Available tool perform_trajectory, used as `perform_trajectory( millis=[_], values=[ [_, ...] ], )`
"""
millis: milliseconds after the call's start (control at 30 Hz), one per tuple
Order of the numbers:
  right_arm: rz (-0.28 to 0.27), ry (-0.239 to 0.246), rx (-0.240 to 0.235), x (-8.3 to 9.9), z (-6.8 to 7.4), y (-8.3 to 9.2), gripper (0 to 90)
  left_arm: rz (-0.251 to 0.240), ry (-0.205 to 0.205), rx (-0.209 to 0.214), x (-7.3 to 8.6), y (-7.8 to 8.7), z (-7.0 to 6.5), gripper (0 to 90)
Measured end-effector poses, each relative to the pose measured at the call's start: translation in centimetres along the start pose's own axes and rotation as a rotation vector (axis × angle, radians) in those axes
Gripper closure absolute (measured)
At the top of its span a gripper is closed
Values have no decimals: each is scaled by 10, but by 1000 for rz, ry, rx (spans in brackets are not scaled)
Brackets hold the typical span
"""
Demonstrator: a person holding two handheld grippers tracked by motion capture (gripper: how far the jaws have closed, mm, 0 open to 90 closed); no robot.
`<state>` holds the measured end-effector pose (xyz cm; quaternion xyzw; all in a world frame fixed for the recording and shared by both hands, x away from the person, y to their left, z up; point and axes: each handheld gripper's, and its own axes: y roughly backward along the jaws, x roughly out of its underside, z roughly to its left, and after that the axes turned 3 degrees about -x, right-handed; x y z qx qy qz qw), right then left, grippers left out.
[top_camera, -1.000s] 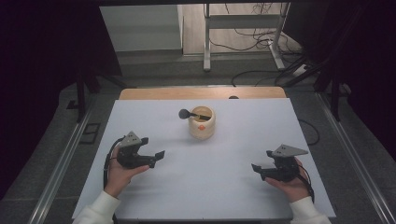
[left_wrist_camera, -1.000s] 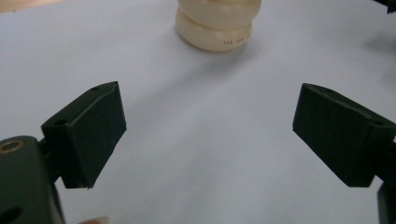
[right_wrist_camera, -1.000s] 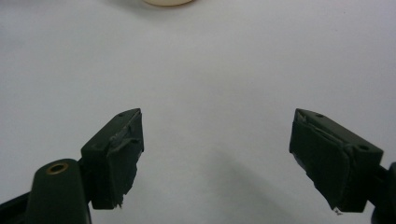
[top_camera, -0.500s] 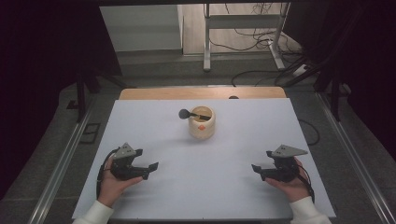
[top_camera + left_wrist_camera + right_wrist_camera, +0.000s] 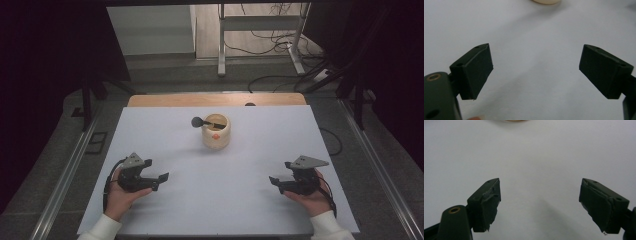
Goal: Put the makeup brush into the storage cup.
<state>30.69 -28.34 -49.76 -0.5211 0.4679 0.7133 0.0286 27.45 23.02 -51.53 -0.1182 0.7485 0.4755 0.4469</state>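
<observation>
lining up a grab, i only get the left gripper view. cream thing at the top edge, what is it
Observer: A cream cup at the middle of the white table, seen from the high view.
Operator: anything in it
Observer: Yes, a black brush, its round head sticking out over the cup's left rim.
Operator: where's the other tool
Observer: The right tool sits open and empty near the table's right front, pointing left toward the left tool.

Left gripper (image 5: 161,178) and right gripper (image 5: 274,181) rest low in the hands, jaws spread wide.
</observation>
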Motion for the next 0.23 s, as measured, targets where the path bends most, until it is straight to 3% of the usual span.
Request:
perform_trajectory(
  millis=[233],
  values=[
    [0, -2, 0, 0, -1, 0, 184, 4, 0, 4, 0, -1, 0, 128]
  ],
)
